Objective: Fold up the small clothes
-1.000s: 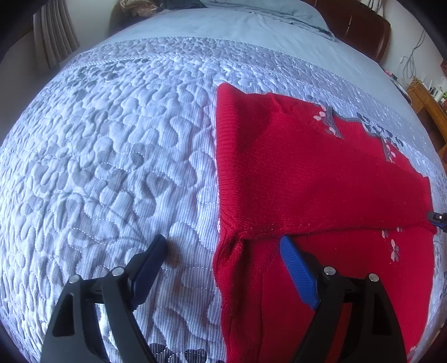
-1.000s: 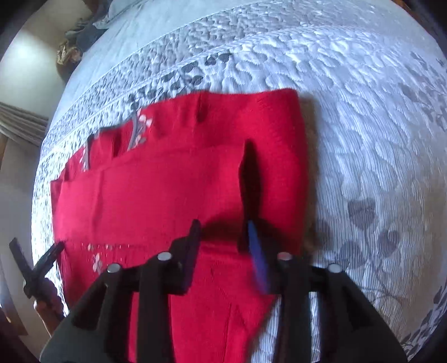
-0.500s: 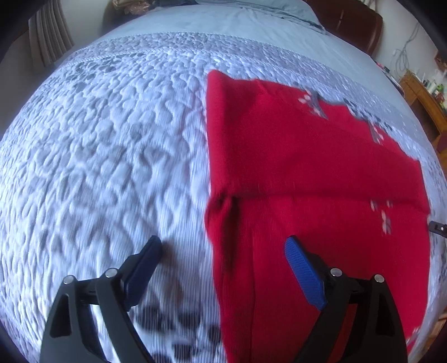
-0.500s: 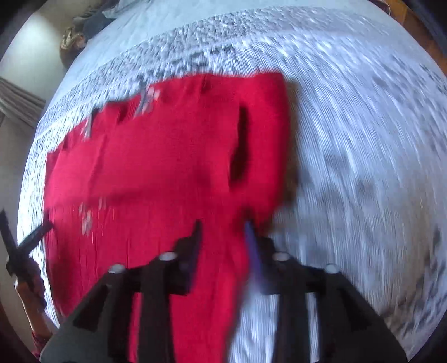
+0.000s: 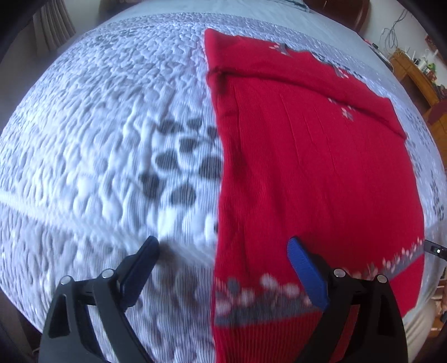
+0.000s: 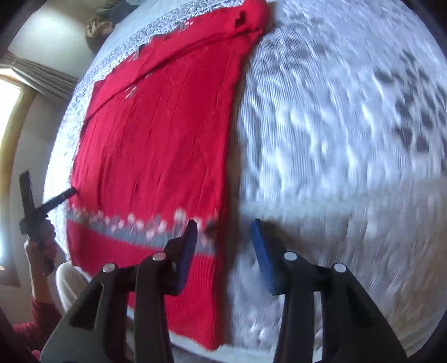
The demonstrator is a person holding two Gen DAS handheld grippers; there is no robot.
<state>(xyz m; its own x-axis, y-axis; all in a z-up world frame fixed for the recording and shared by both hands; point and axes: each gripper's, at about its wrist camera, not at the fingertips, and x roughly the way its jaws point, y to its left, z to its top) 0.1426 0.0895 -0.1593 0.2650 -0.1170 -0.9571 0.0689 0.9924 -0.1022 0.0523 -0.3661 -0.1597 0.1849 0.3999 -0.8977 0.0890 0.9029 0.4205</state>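
Note:
A red knit sweater point(image 5: 315, 167) with a grey and white patterned band near its hem lies flat on the quilted bed, sleeves folded in at the far end. It also shows in the right wrist view point(image 6: 156, 139). My left gripper point(image 5: 223, 251) is open and empty, above the sweater's left edge near the hem. My right gripper point(image 6: 223, 234) is open and empty, above the sweater's right edge near the hem. The left gripper's tip point(image 6: 56, 196) shows at the sweater's other side in the right wrist view.
The grey-white quilted bedspread point(image 5: 97, 145) surrounds the sweater. A wooden headboard point(image 5: 343, 11) and a wooden shelf with small items point(image 5: 413, 69) stand at the far right. Curtains point(image 6: 42, 75) and a window are at the left in the right wrist view.
Both grippers have pulled back from the folded sleeve end toward the hem. The right gripper has opened wider. The patterned hem band has come into view.

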